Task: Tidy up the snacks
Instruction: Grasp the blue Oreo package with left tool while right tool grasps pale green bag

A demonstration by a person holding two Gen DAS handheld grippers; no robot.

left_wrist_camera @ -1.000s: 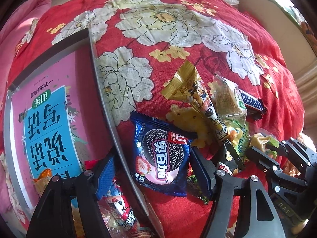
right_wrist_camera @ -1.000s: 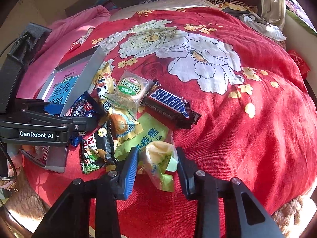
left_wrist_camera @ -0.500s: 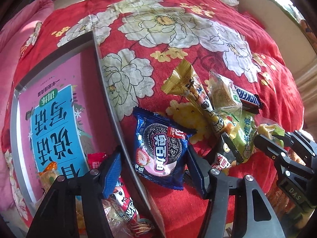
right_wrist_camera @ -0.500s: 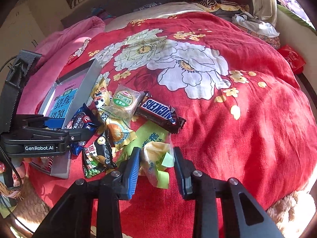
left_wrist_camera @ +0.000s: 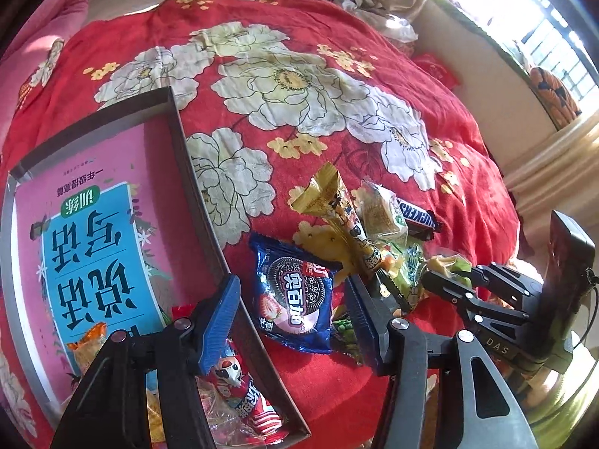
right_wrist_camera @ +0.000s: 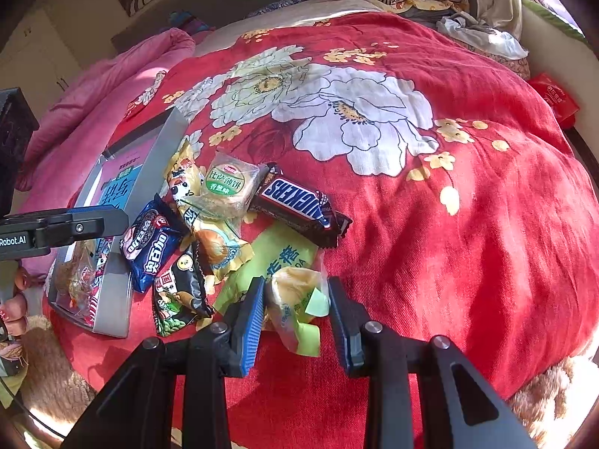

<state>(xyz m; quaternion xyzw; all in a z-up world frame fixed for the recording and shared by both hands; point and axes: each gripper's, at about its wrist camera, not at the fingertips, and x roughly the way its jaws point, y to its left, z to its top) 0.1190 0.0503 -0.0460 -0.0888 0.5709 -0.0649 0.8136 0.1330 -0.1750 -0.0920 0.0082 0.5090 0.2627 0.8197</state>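
The left gripper [left_wrist_camera: 292,307] has just been closing, its jaws half open around the blue Oreo packet [left_wrist_camera: 295,295] lying on the red floral bedspread [left_wrist_camera: 299,86] at lower centre; contact is hard to tell. Only the right wrist view shows the right gripper [right_wrist_camera: 295,307] nipping a yellow-green wrapped snack [right_wrist_camera: 295,299]. The grey box [left_wrist_camera: 179,142] is cut off lower left.
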